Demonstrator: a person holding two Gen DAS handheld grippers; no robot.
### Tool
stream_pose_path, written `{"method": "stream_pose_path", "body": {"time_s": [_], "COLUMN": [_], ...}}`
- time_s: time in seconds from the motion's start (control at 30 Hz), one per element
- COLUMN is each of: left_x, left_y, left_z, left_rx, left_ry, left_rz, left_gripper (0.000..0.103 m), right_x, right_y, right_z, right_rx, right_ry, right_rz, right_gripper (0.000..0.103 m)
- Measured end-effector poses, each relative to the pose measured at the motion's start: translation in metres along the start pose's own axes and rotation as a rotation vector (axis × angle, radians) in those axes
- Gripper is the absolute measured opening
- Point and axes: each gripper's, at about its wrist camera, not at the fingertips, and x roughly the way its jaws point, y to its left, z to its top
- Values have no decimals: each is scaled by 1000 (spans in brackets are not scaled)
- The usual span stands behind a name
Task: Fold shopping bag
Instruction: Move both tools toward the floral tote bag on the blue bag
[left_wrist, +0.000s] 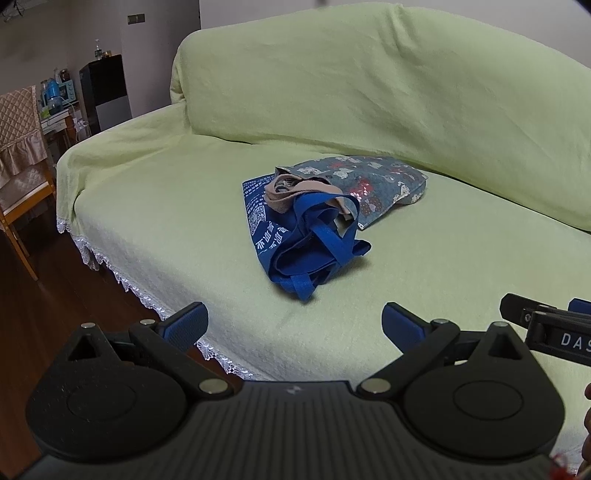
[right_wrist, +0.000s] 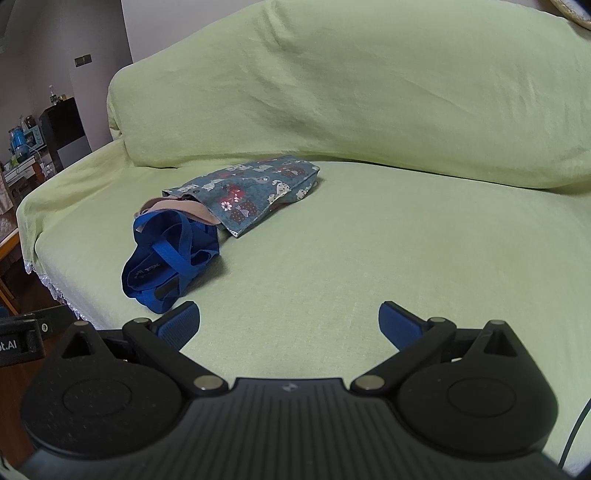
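The left hand-held gripper (left_wrist: 295, 325) hangs over the front edge of the sofa (left_wrist: 184, 229) with its jaws spread wide and nothing between the blue pads (left_wrist: 186, 324); it touches nothing. The right hand-held gripper (right_wrist: 290, 325) stands just as wide, also empty, above the bare seat. Each shows at the edge of the other's view: the right one comes in from the right of the left wrist view with the white letters "DAS" on its black side, and the left one at the left edge of the right wrist view shows letters ending in "t.AI".

Ahead of both, near the middle of the seat, lies the blue shopping bag (left_wrist: 295, 236), crumpled and unfolded, well apart from either gripper. Its blue straps (left_wrist: 325, 236) cross in a loose tangle over its open mouth, which faces the grippers and the front edge. White printed characters and a square code cover the side seen in the left wrist view; they are too small to read with certainty. The bag's long axis runs from the front of the seat back toward the backrest.

Its far end touches a grey-blue patterned bag (left_wrist: 369, 184) printed with cats and red flowers, which lies flat, stretching away to the right toward the backrest. A beige cloth (left_wrist: 291, 194) sits where the two meet.
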Motion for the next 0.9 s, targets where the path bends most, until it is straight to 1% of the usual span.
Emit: {"method": "stream_pose_path", "body": {"time_s": [0.13, 0.23, 0.5, 0.9], "left_x": [1, -2, 4, 13], "left_y": [-2, 1, -3, -9], "left_z": [-3, -4, -3, -1], "left_rx": [5, 3, 11, 15], "left_ry": [2, 2, 19, 38], "left_rz": [3, 3, 4, 10], "left_gripper": [101, 101, 101, 101], "right_x": [1, 3, 1, 6], "right_y": [3, -1, -7, -8], "right_z": [-1, -2, -3, -3], "right_rx": [5, 6, 6, 15], "right_ry": [-3, -1, 4, 28], "right_rz": [4, 7, 10, -6], "right_gripper": [102, 102, 102, 102]}}
